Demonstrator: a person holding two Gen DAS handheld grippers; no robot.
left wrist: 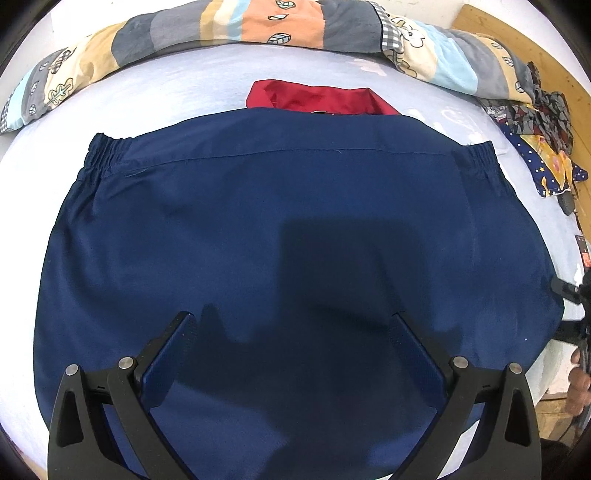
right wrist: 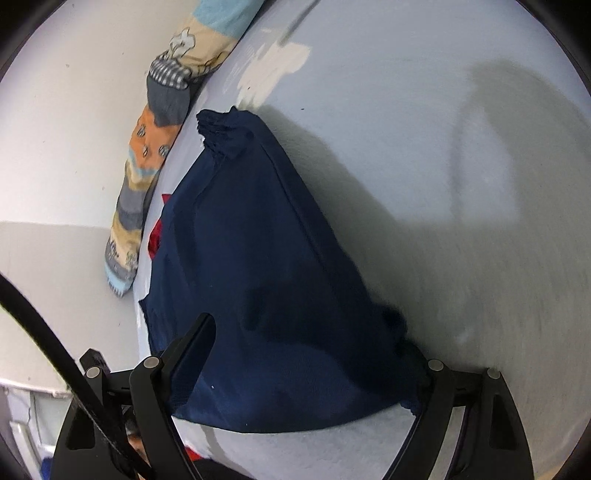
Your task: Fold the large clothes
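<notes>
Navy jacket (left wrist: 277, 229) lies flat on the bed (left wrist: 207, 85), directly under both spread-open, empty grippers, left gripper (left wrist: 291, 328) over its middle, right gripper (right wrist: 314, 350) at its edge.

Count, both views combined:
- navy garment (left wrist: 280, 236): 1
- red garment (left wrist: 317, 96), mostly covered by the navy one: 1
- patterned quilt (left wrist: 229, 29): 1
- heap of printed fabrics (left wrist: 543, 147) at bed edge: 1, piece count not resolvable
- grippers: 2, left gripper (left wrist: 293, 325) and right gripper (right wrist: 317, 343)
</notes>
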